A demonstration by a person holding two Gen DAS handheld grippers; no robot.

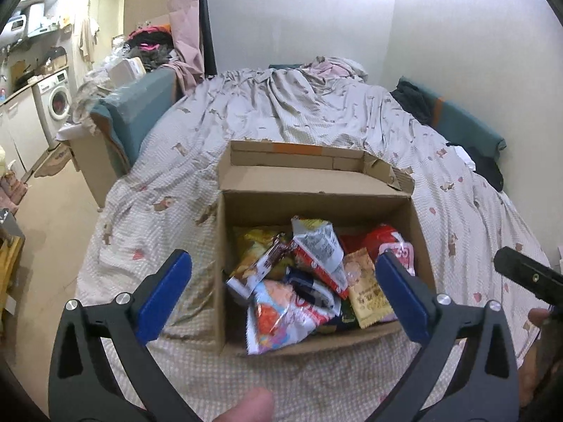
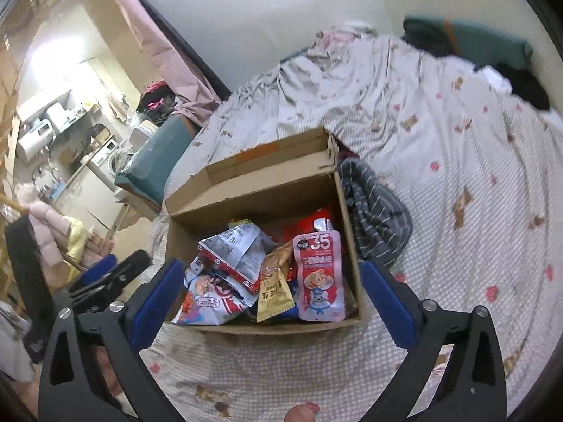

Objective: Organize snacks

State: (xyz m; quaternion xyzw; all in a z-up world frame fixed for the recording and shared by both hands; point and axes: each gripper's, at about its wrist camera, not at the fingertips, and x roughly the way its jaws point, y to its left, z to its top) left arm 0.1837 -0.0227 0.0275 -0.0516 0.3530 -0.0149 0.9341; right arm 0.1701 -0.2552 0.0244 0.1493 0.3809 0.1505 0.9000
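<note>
- Far left, a washing machine (image 1: 59,102) stood in the kitchen corner, well apart from the bed.
- The left gripper (image 1: 283,293) hung over the near-left side of the cardboard box (image 1: 309,207), its blue jaws spread wide with nothing between them.
- The box sat open on the bedsheet (image 1: 281,112), flaps up, with the snacks heaped inside: a blue-and-red packet (image 2: 211,302) leaning over the near-left edge, a grey-backed packet (image 2: 239,249) on top of the pile, a tan packet (image 2: 274,292) upright in the middle, and a pink pouch (image 2: 318,274) against the right wall.
- The right gripper (image 2: 269,293) hovered above the box's near edge, jaws likewise wide apart and empty.
- A striped grey cloth (image 2: 376,211) lay just beside the box's right wall.
</note>
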